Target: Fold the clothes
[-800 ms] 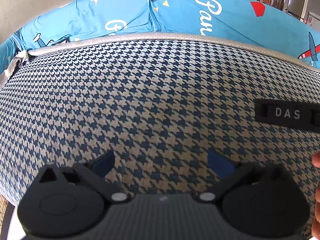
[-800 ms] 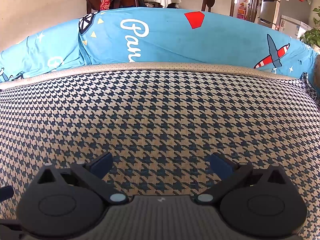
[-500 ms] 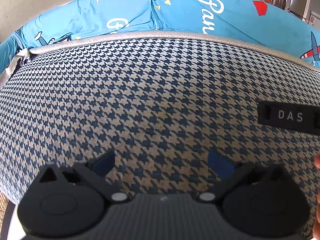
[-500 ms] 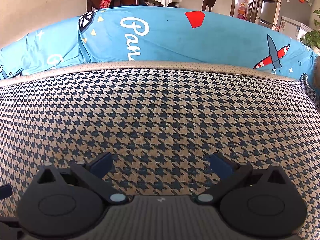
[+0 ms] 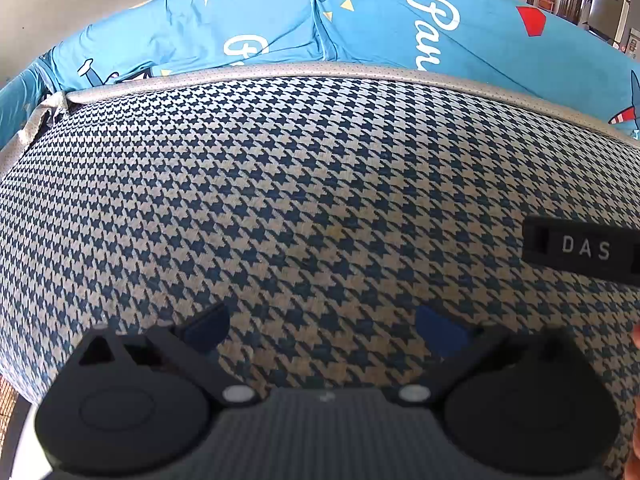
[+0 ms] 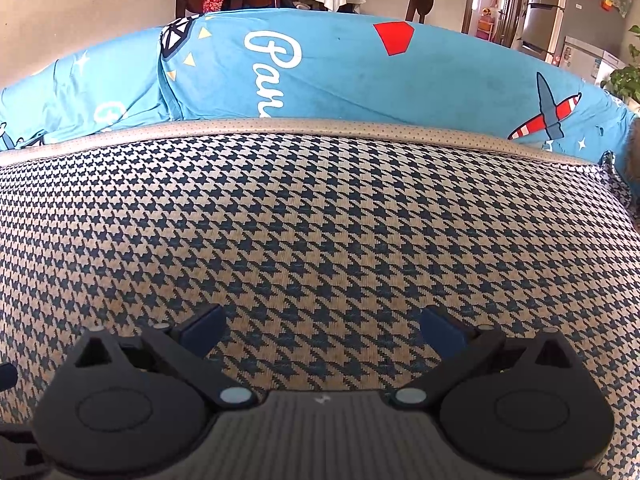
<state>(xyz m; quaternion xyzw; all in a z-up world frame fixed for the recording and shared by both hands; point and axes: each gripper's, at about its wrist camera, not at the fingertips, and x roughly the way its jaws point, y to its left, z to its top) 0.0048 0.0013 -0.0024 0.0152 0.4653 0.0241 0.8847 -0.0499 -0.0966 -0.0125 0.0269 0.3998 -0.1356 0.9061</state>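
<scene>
Houndstooth cloth (image 5: 304, 184) lies flat, filling both views; its grey piped far edge (image 6: 320, 126) abuts the blue cushion (image 6: 340, 72). Left gripper (image 5: 322, 326) and right gripper (image 6: 322, 324): jaws fully spread, empty, above the cloth

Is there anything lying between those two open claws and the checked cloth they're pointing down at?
Nothing visible. The left hand-held gripper and right hand-held gripper both hang open directly over the bare houndstooth cloth. In the left view, only the right gripper's black body shows at the side, not in the way.
</scene>
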